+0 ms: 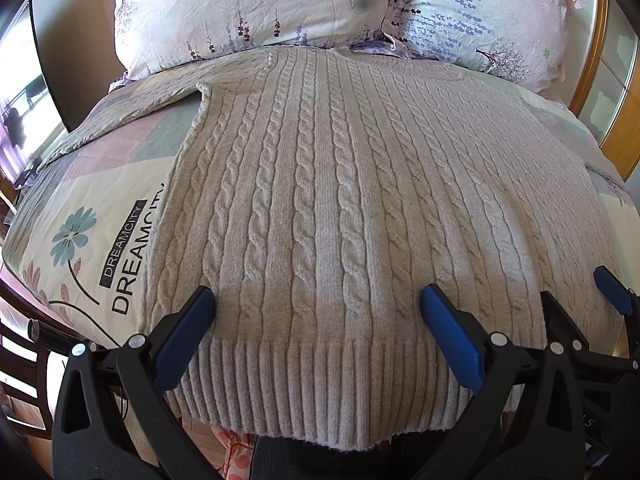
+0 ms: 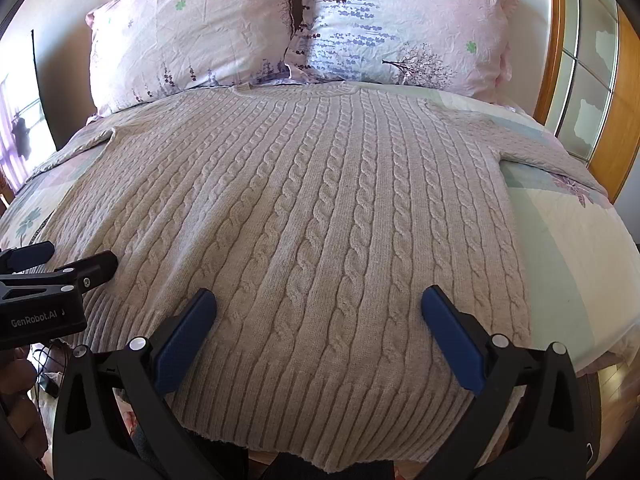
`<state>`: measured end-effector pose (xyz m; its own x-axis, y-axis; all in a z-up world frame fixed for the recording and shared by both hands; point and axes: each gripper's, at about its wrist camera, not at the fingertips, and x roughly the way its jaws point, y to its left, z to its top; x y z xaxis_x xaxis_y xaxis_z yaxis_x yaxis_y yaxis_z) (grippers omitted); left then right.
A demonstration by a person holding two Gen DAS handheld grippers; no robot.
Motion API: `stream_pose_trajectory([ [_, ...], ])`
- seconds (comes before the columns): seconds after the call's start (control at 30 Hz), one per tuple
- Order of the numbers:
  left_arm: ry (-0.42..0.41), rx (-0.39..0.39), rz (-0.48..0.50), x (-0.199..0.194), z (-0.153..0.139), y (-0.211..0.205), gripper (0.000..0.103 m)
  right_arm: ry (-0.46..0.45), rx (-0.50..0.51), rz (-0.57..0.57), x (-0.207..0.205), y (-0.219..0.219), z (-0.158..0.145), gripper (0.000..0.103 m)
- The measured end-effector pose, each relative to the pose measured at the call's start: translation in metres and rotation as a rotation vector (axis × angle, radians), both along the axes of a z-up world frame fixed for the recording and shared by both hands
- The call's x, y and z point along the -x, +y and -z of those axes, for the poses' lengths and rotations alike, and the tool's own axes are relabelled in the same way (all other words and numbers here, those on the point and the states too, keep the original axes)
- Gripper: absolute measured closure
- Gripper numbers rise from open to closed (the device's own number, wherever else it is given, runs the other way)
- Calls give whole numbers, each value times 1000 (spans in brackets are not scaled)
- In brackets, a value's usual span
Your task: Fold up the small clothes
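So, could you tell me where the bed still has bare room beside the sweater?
Bare bedspread lies right of the sweater, below its spread sleeve. On the left, a narrower patch with the DREAMCITY print runs alongside the body. The head end is crowded: both pillows butt against the collar. The left gripper and right gripper hover open over the hem.

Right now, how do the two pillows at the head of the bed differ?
The left pillow is mostly plain pink, its lavender sprigs confined to the lower edge; the right pillow has a pale blue centre full of lavender rows, plus a small tree. The right pillow's inner corner overlaps the left pillow's. Both are crinkled and lie beyond the sweater collar.
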<state>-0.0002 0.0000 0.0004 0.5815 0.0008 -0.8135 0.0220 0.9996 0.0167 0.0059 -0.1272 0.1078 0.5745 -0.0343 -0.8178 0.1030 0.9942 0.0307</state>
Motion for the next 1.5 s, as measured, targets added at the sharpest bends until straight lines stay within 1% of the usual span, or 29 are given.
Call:
stream_pose_trajectory([
  [0.3,3,1,0,-6,0,1,2,0,0,0,0,0,0,1],
  [0.33,-2,0,0,0,0,0,2,0,0,0,0,0,0,1],
  [1.5,-12,-3,3,1,0,0,2,2,1,0,-3,1,0,1],
])
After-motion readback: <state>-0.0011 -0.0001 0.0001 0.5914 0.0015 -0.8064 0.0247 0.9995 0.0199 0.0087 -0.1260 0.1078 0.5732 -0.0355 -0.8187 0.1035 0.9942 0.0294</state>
